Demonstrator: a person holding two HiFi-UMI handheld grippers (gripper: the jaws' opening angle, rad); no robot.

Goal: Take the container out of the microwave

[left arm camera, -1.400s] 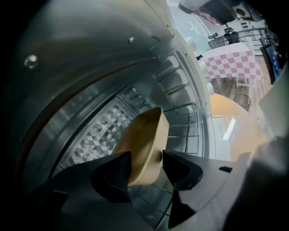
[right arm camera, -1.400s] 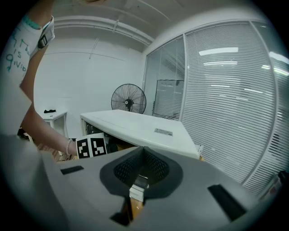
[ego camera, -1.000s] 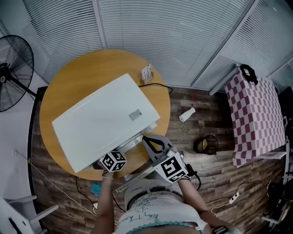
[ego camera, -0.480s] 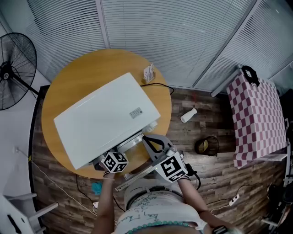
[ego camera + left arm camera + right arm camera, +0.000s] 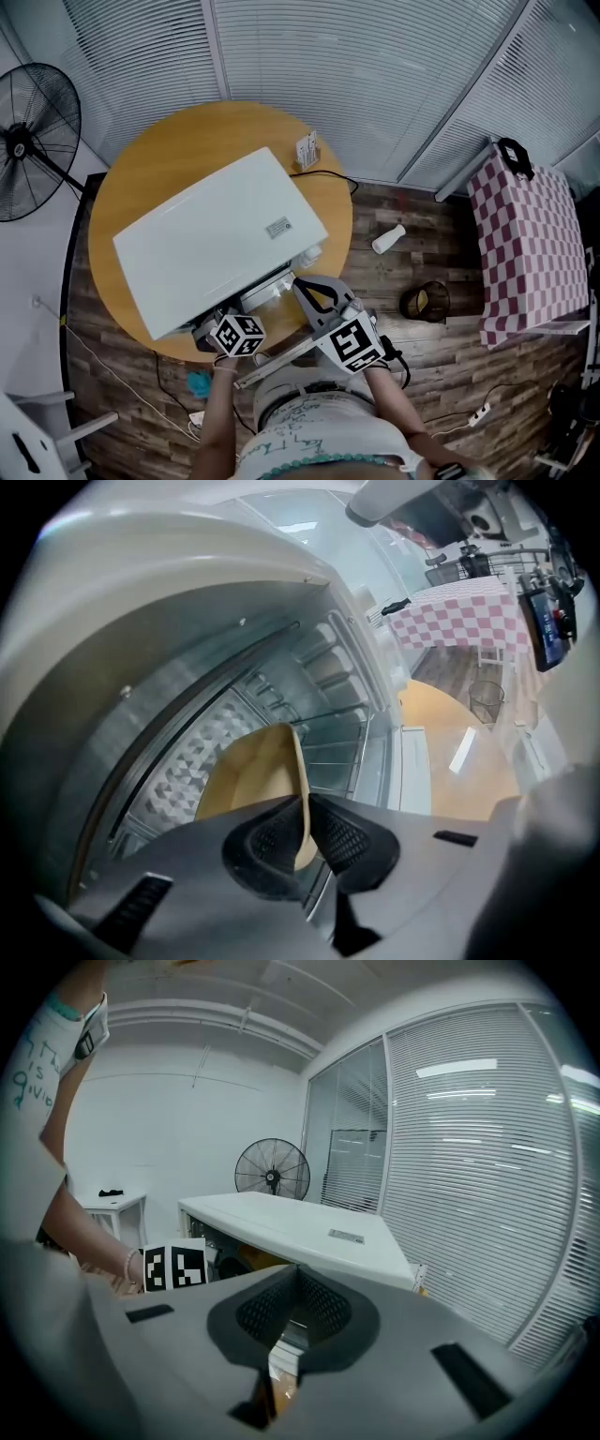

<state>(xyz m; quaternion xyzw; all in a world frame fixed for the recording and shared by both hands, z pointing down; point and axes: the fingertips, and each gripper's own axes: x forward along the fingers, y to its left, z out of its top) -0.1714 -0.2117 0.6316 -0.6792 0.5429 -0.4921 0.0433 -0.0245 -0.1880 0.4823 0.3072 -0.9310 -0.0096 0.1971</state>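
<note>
Logged fresh closing of left gripper [image 5: 306, 829] onto container [image 5: 251, 778] rim inside microwave [image 5: 187, 621], bench [image 5: 164, 150] 6 o'clock; clamped, judged ready for withdrawal; right gripper [image 5: 298, 1274] clenched empty.

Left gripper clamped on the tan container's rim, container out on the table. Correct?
No. The left gripper, whose jaws have just closed, is clamped on the tan container's rim, but the container sits inside the microwave. The left gripper view shows it.
</note>
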